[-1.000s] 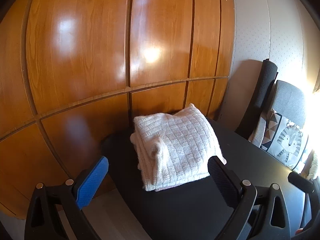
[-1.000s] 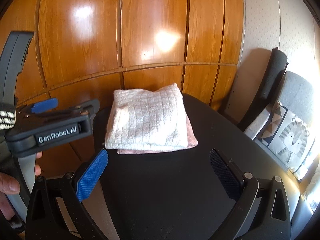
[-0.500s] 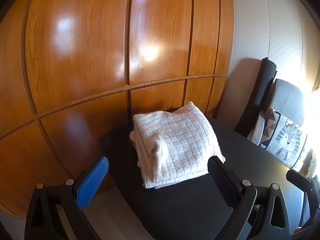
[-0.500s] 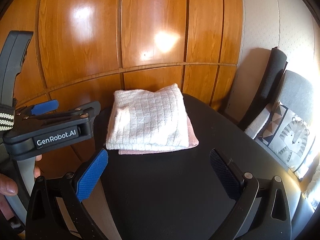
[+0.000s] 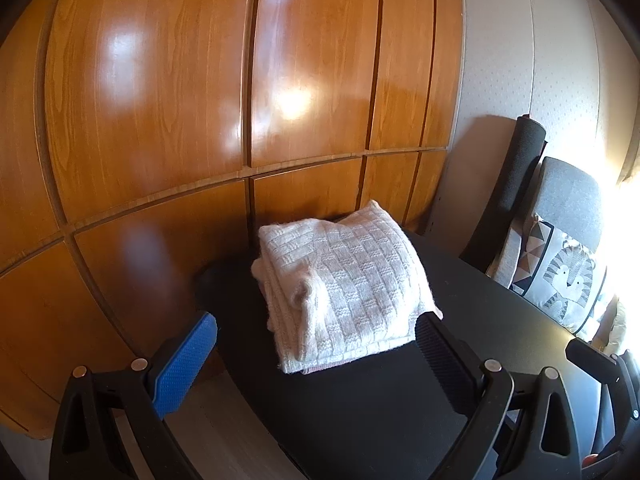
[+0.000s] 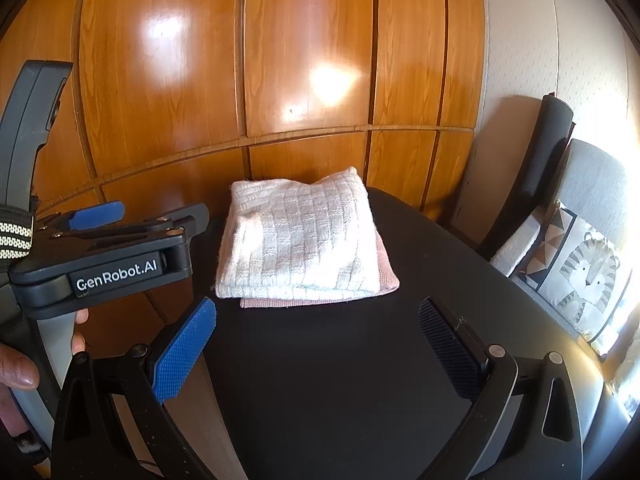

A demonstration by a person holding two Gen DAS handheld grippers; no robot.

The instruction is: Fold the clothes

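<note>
White knit stack (image 6: 300,240) folded | left claw (image 6: 136,216) "GenRobot.AI", spread empty | right claw (image 6: 320,344) spread empty

A white knit sweater (image 6: 300,236), folded into a thick square, lies on a folded pink garment (image 6: 384,280) at the black table's (image 6: 340,380) far end, by the wooden wall.

The pink garment (image 6: 384,280) lies almost wholly hidden under the folded white knit (image 6: 300,240); only its edge shows, so its kind cannot be told. In the left wrist view just a thin pink sliver (image 5: 320,368) peeks out. The hand (image 6: 20,364) holding the left hand-held gripper (image 6: 160,216) is cut off by the frame edge. The desk (image 6: 340,380) runs out of view below.
</note>
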